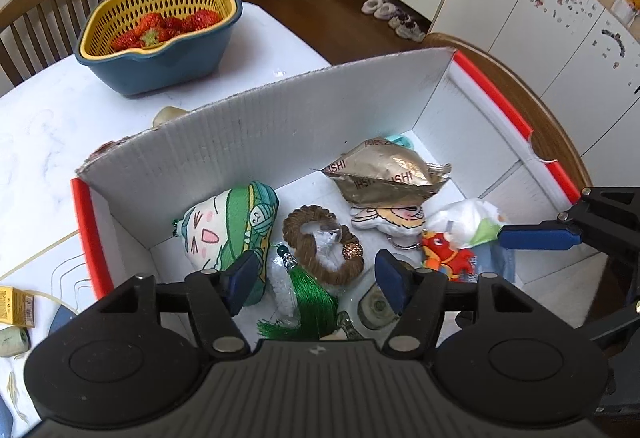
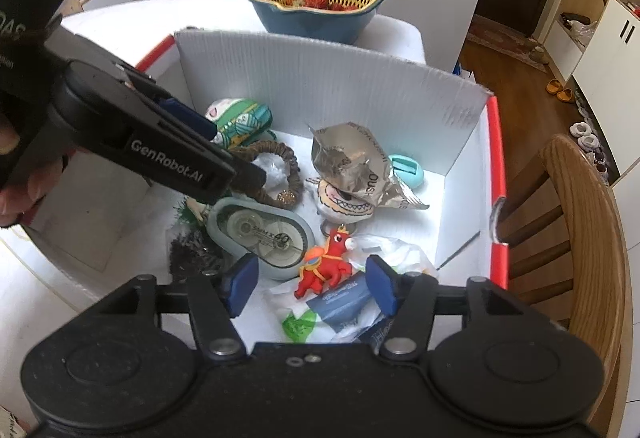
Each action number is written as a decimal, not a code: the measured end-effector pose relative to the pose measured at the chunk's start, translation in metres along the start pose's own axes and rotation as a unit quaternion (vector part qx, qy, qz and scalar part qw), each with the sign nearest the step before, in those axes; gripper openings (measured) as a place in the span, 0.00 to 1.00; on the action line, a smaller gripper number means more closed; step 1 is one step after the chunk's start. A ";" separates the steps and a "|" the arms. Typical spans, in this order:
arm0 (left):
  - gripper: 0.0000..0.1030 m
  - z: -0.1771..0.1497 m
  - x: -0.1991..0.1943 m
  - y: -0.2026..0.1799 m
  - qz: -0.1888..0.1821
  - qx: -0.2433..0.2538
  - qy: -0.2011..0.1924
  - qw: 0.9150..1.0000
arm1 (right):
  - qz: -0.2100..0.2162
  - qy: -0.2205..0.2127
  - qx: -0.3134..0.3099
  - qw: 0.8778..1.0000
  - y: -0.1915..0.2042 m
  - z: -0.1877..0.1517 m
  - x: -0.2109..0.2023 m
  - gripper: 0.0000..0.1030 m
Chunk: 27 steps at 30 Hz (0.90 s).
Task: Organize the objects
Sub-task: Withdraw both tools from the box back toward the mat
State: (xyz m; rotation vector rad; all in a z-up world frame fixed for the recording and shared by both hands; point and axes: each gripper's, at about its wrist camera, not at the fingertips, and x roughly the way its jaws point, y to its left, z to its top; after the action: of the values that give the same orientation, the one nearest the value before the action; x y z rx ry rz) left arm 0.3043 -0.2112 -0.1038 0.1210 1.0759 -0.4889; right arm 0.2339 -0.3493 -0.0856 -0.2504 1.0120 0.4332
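A white cardboard box (image 1: 280, 126) with red edges holds the loose items. My left gripper (image 1: 318, 280) hangs open over a green tassel (image 1: 314, 302) and a brown rope ring (image 1: 304, 222), touching neither. A green cat plush (image 1: 232, 226) lies to its left and a gold foil bag (image 1: 384, 174) farther back. My right gripper (image 2: 311, 284) is open around a red horse toy (image 2: 324, 266), its pads clear of it. The horse rests on a white plastic bag (image 2: 396, 250) beside a correction tape dispenser (image 2: 260, 230). One blue pad (image 1: 536, 238) of the right gripper shows at the right.
A yellow colander of strawberries in a blue bowl (image 1: 160, 50) stands on the white table (image 1: 48, 118) behind the box. Wooden chairs (image 2: 576, 222) stand at the right side and the far end. A small yellow carton (image 1: 16, 306) lies left of the box.
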 end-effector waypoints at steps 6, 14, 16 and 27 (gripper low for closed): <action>0.62 -0.009 -0.022 -0.002 -0.008 -0.004 -0.028 1.000 | 0.001 -0.025 0.010 1.000 -0.001 -0.003 -0.020 0.62; 0.62 -0.023 -0.059 -0.007 -0.014 0.001 -0.073 0.997 | 0.004 -0.058 0.038 0.998 -0.004 -0.007 -0.048 0.70; 0.64 -0.026 -0.069 -0.009 -0.016 0.001 -0.084 0.996 | 0.005 -0.068 0.046 0.997 -0.004 -0.008 -0.055 0.72; 0.72 -0.048 -0.117 -0.008 -0.025 0.001 -0.139 0.990 | 0.010 -0.112 0.078 0.991 0.011 -0.014 -0.087 0.80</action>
State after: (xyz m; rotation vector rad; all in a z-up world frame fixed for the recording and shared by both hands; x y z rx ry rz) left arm 0.2173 -0.1646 -0.0238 0.0264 0.8064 -0.5353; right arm 0.1789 -0.3651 -0.0183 -0.0499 0.8225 0.3888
